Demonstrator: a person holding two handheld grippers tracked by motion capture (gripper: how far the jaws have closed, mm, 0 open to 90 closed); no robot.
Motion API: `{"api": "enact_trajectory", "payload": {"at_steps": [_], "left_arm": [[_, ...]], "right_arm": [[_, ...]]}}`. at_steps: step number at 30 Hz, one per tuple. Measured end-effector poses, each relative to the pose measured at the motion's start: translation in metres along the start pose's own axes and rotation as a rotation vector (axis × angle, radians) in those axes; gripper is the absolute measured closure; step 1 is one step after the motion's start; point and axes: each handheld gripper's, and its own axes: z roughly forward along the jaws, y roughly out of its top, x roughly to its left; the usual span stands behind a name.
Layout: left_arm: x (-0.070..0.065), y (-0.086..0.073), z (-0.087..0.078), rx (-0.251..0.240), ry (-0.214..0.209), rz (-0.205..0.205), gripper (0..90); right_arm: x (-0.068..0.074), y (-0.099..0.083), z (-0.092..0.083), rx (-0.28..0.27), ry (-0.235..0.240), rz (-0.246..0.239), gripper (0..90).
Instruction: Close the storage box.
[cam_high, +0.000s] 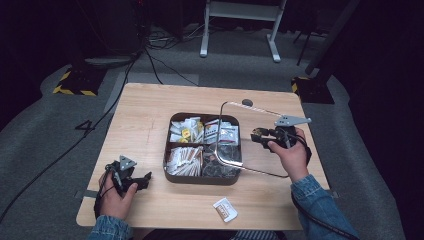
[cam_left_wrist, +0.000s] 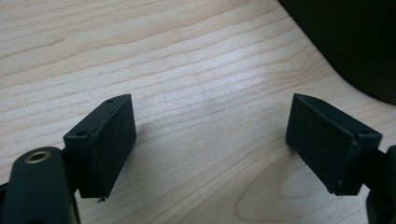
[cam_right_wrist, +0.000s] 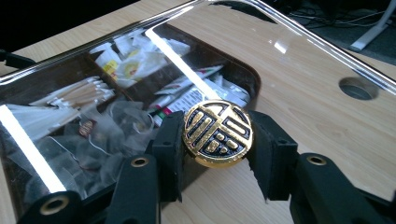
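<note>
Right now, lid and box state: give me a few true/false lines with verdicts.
1. The right gripper grips the clear lid by its gold knob. True.
2. The lid sits flat and closed on the box. False: it is lifted and tilted, with the box open beneath.
3. The left gripper holds a sachet. False: its fingers stand apart with nothing but bare table between them.
4. A loose packet lies on the table in front of the box. True.

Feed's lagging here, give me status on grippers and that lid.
Right gripper clamped on lid's gold knob. Clear lid tilted over the sachet box. Left gripper open, on table.
</note>
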Motion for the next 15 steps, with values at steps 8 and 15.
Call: {"api": "enact_trajectory", "payload": {"at_steps": [8,15], "left_arm": [[0.0,0.0,0.0,0.0,0.0,0.0,16.4],[0.0,0.001,0.001,0.001,-0.003,0.003,15.7]], "right_arm": [[0.017,0.018,0.016,0.011,0.051,-0.009,58.3],[0.03,0.031,0.024,0.023,0.07,-0.035,58.3]]}}
